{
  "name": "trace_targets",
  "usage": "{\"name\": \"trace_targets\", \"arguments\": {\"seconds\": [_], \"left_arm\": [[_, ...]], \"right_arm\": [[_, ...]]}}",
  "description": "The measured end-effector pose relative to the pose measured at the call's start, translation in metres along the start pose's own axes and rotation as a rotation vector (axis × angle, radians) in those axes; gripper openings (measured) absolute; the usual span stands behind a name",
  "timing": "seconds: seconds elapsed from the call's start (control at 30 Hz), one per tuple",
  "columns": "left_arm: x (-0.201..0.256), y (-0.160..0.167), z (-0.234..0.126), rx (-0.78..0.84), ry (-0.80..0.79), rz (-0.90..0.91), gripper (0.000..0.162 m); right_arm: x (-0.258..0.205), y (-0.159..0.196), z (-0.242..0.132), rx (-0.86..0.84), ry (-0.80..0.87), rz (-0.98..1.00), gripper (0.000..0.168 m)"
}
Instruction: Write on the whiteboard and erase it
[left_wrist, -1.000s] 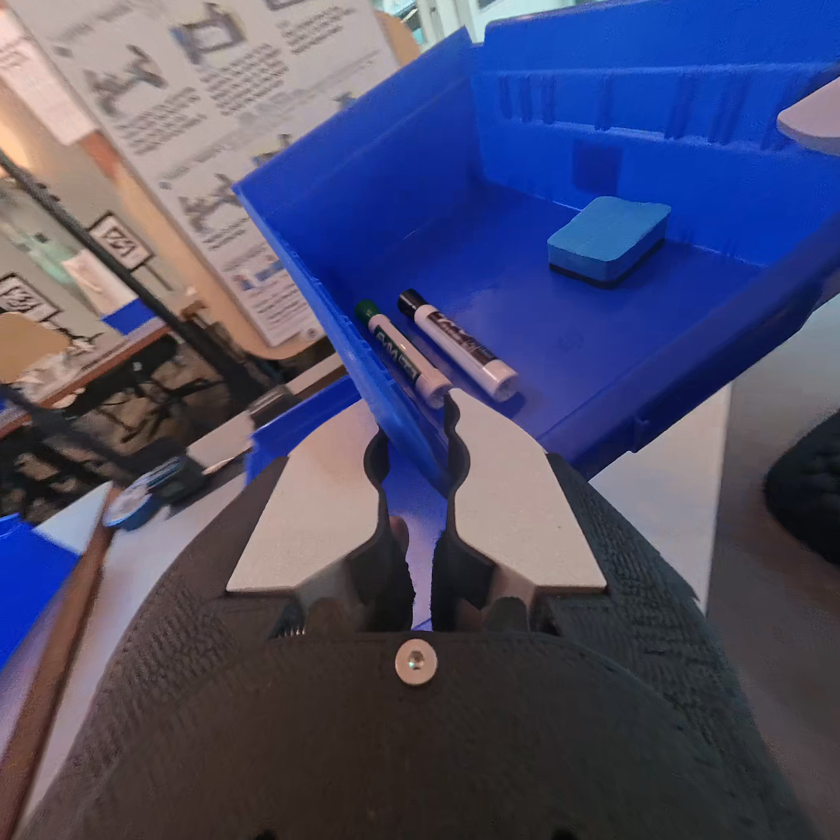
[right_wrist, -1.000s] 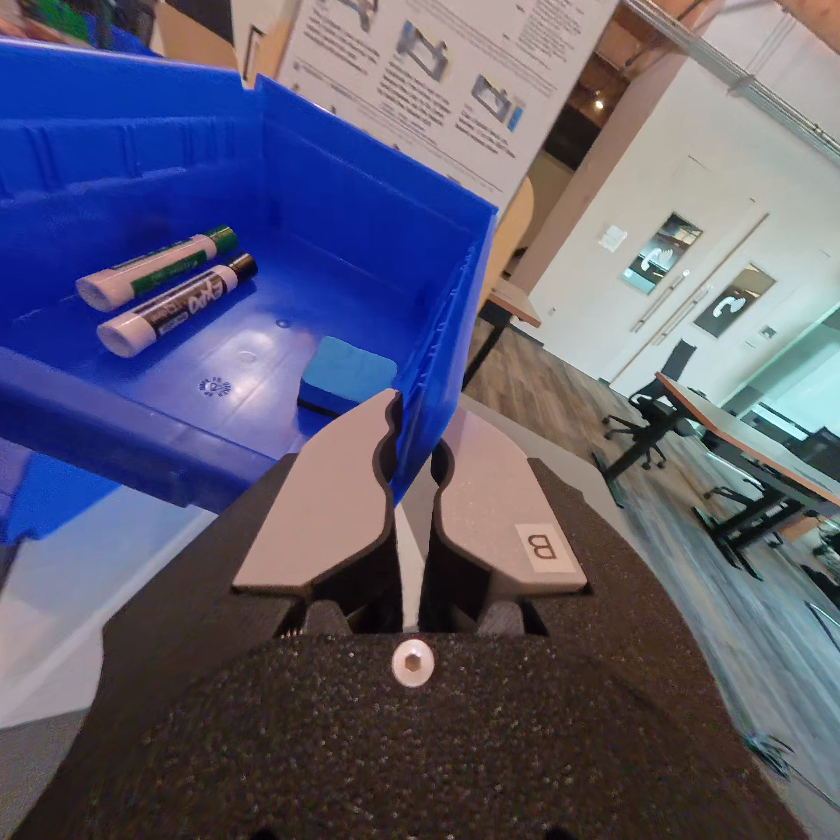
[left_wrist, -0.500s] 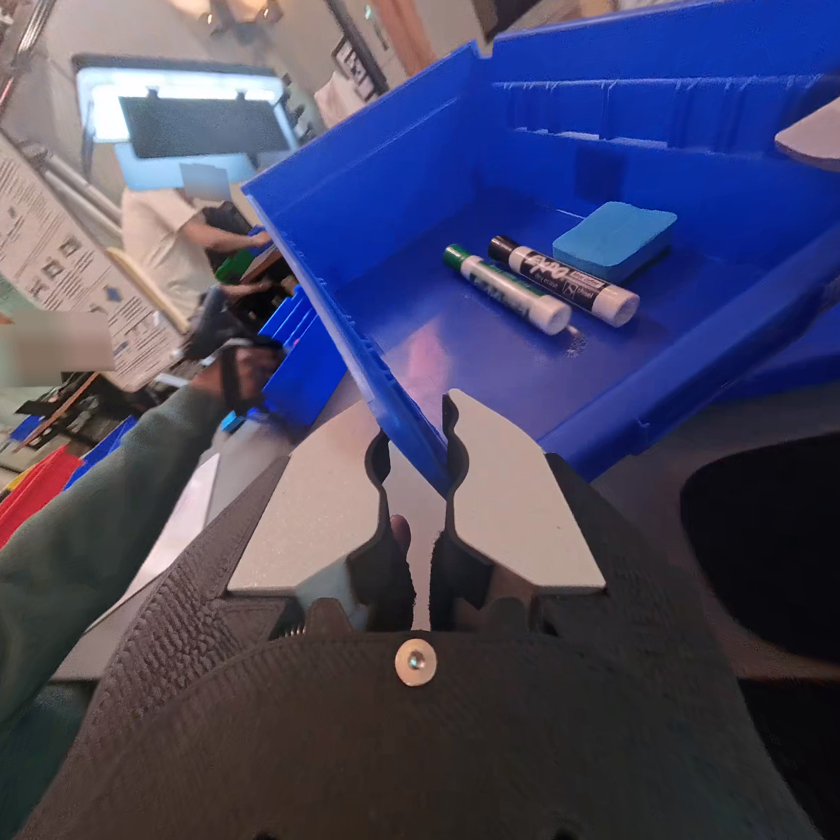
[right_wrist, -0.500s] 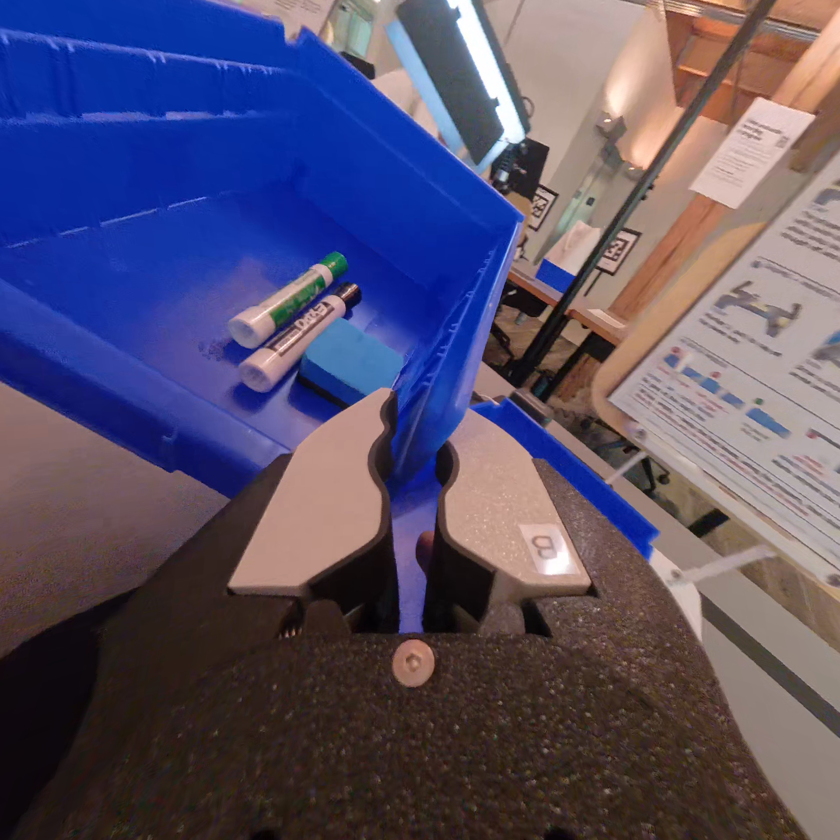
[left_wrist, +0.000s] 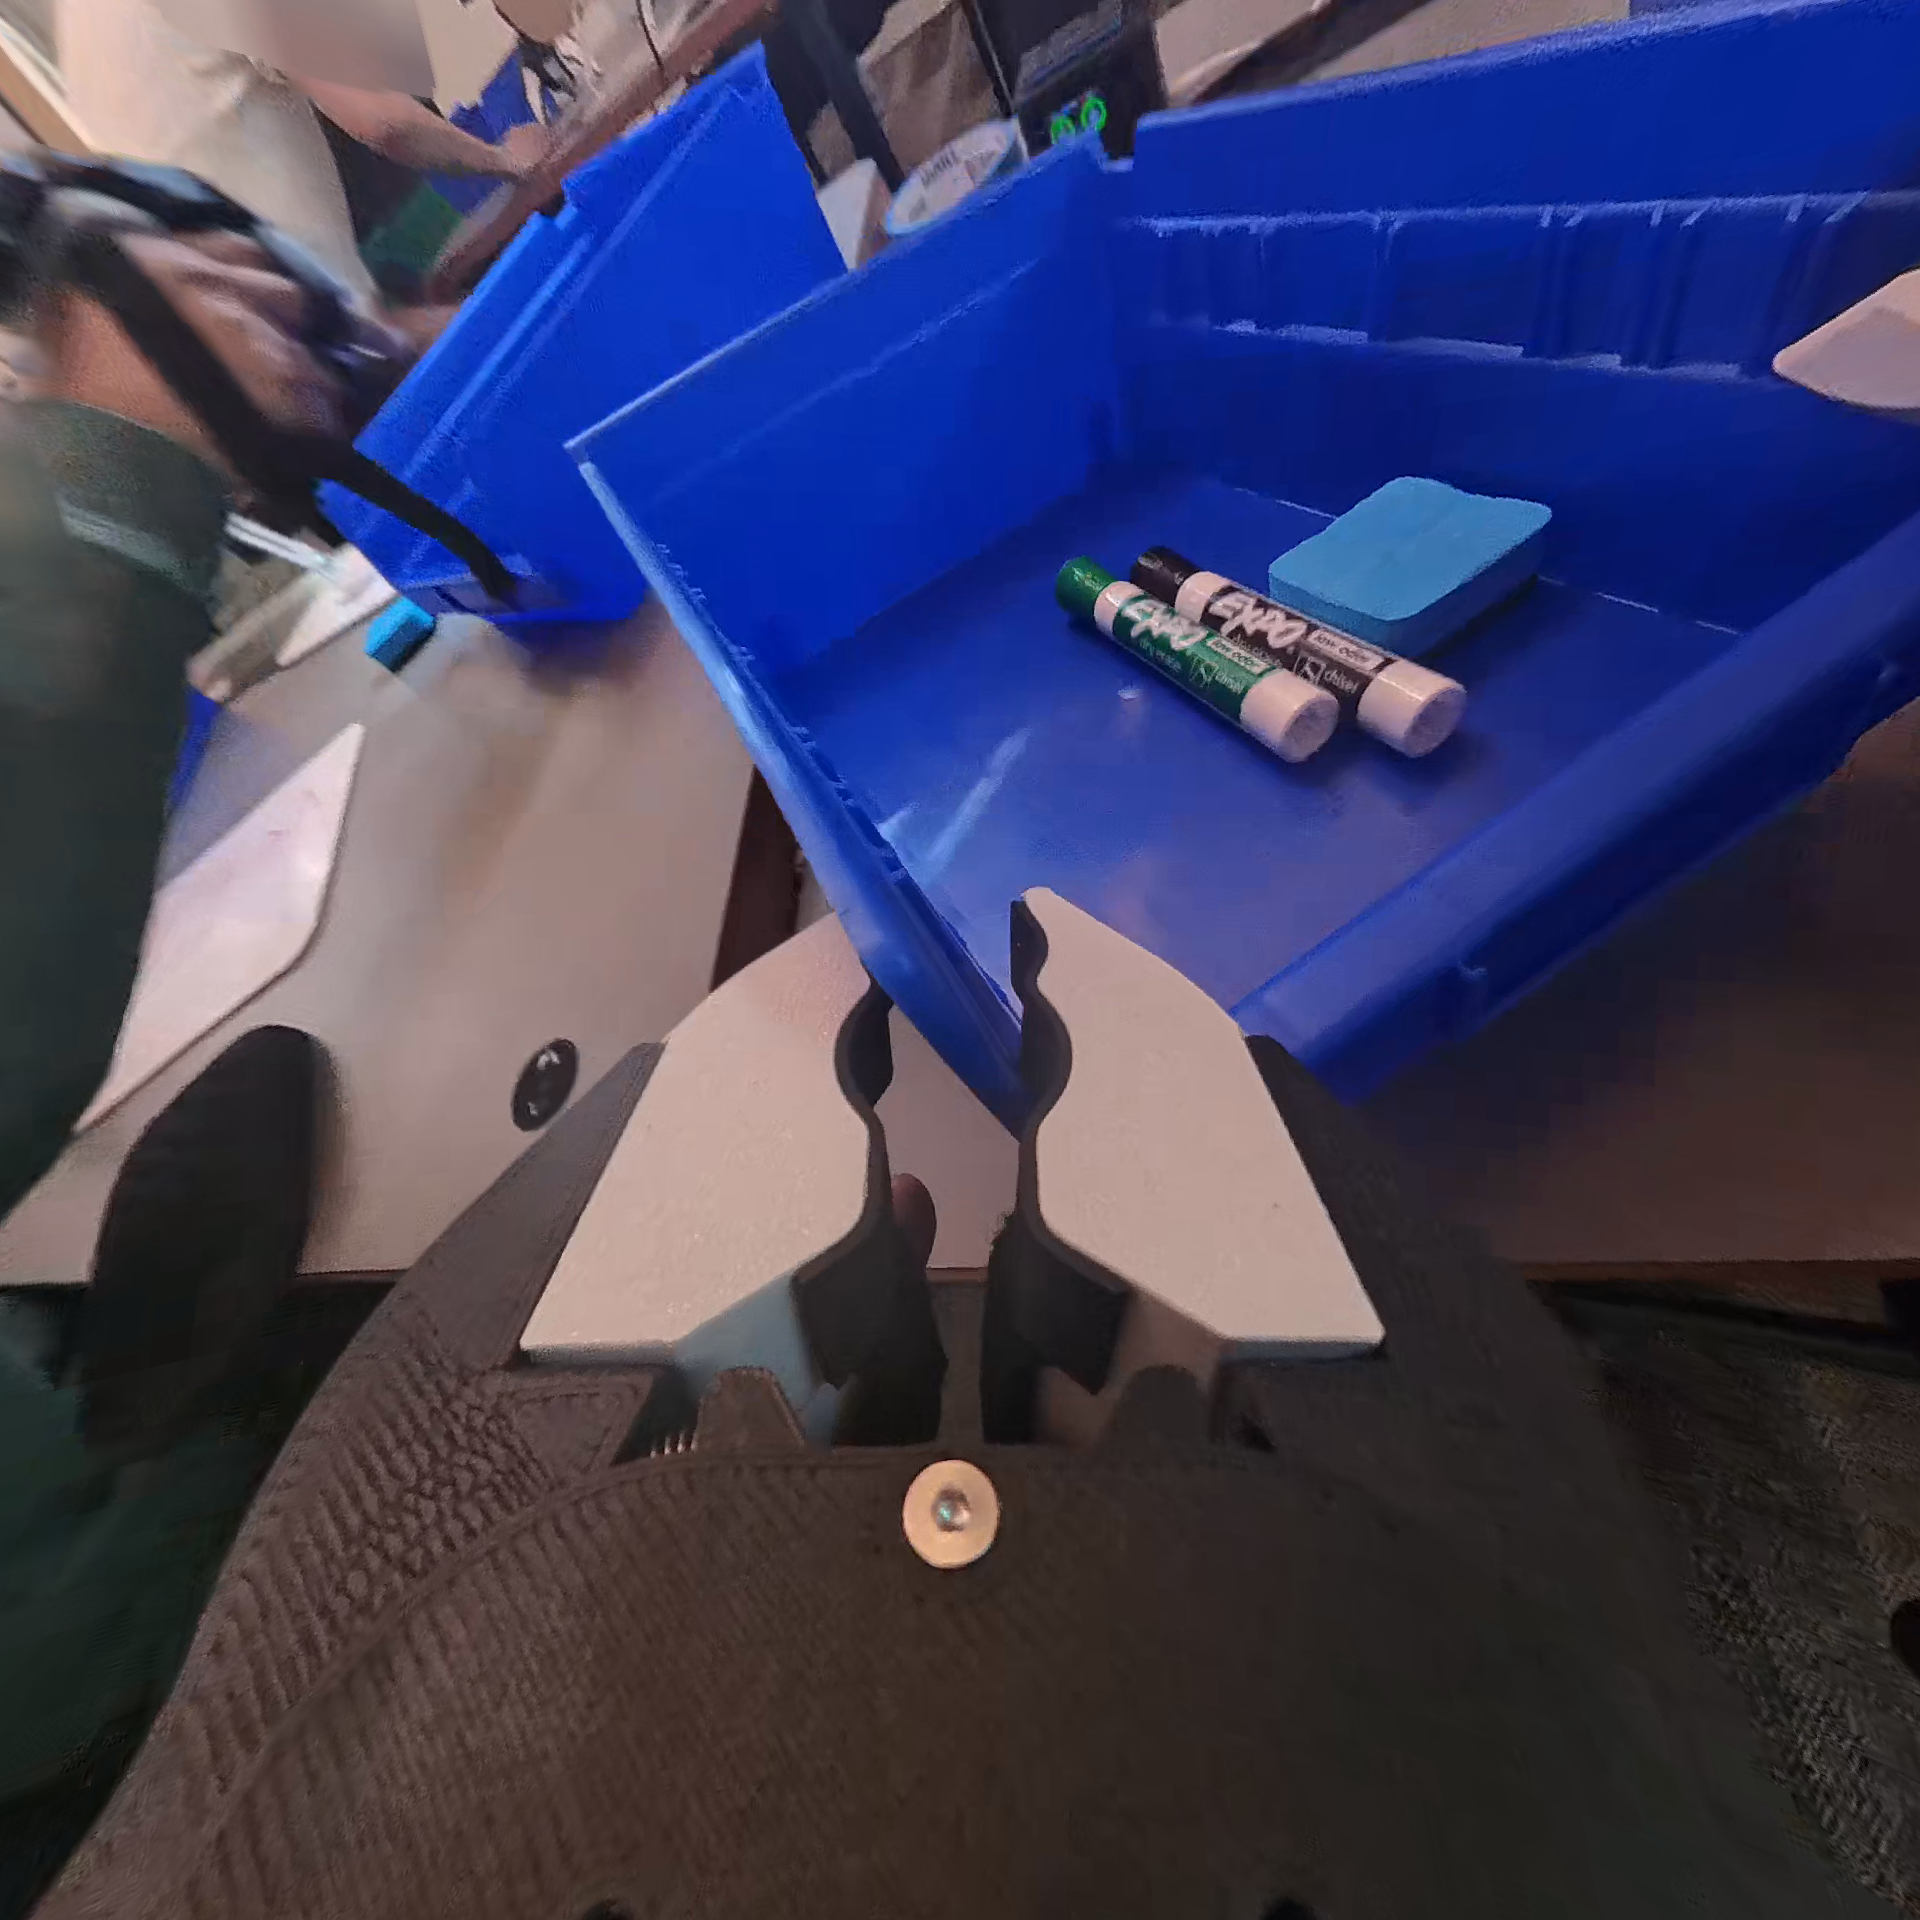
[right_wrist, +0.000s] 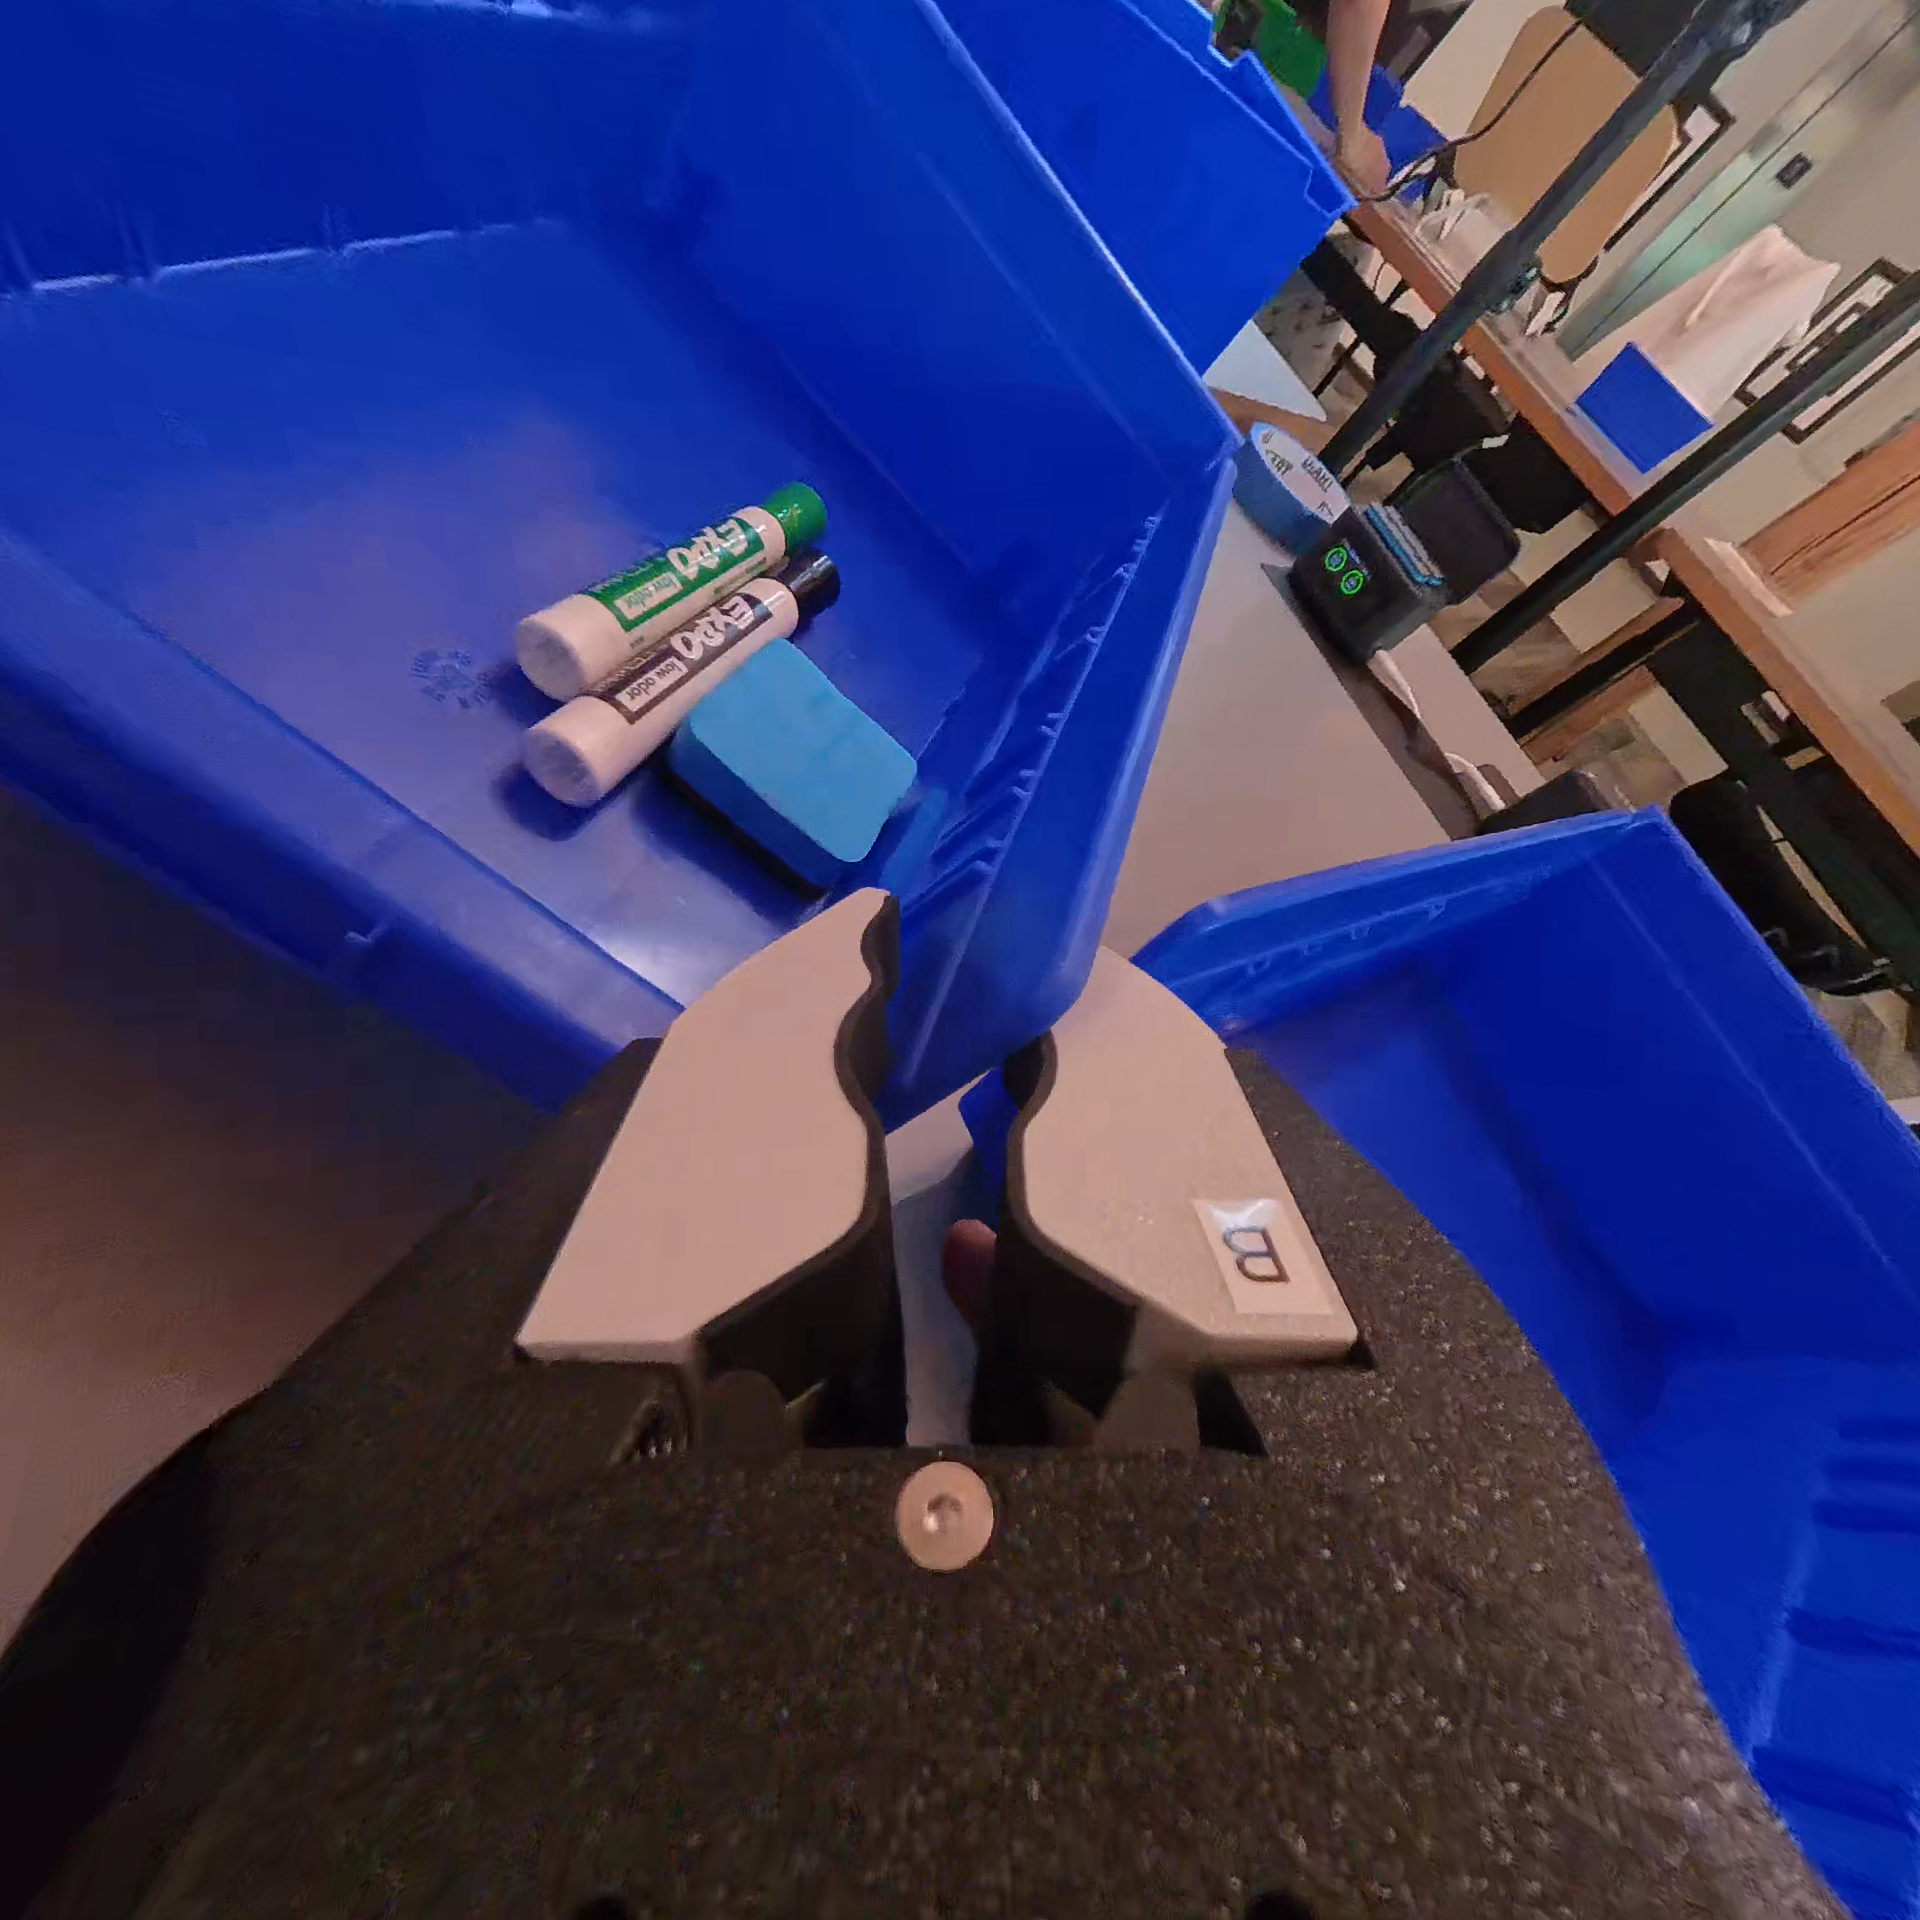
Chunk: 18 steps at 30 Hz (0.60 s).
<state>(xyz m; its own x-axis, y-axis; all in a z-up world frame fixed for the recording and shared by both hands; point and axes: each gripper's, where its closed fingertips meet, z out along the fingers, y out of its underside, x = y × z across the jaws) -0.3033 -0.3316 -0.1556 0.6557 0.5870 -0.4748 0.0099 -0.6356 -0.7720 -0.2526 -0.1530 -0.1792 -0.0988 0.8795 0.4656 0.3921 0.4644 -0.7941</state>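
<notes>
Blue plastic bin (left_wrist: 935, 499) hangs tilted above the grey tabletop (left_wrist: 520, 883), each side wall clamped by a hand-held gripper, left (left_wrist: 951, 961) and right (right_wrist: 982, 971). Inside lie a blue eraser (right_wrist: 795, 764), a black marker (right_wrist: 665, 681) touching it, and a green marker (right_wrist: 675, 587).

The bin (left_wrist: 935, 540) is held above the counter (left_wrist: 540, 883), the left gripper (left_wrist: 951, 997) clamped on its left wall, the right gripper (right_wrist: 951, 997) on its right wall. Inside lie two markers (left_wrist: 1195, 660) side by side, touching; the eraser (left_wrist: 1408, 561) sits against the right-hand one, nearest the right wall. A second bin (left_wrist: 623, 343) stands behind to the left, a third (right_wrist: 1558, 1143) under the right gripper.
</notes>
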Motion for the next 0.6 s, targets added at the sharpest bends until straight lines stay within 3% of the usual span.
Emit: {"name": "trace_targets", "arguments": {"seconds": [0.4,0.5,0.6], "left_arm": [[0.018,0.016,0.016,0.044,0.036,-0.07,0.022],[0.019,0.004,0.006,0.156,0.107,-0.193,0.046],[-0.002,-0.009,-0.014,0.232,0.012,-0.21,0.069]], "right_arm": [[-0.011,0.02,-0.005,-0.035,-0.113,0.012,0.027],[-0.005,0.002,-0.02,0.103,-0.13,0.065,0.05],[0.011,-0.017,-0.054,0.242,-0.165,0.168,0.072]]}}
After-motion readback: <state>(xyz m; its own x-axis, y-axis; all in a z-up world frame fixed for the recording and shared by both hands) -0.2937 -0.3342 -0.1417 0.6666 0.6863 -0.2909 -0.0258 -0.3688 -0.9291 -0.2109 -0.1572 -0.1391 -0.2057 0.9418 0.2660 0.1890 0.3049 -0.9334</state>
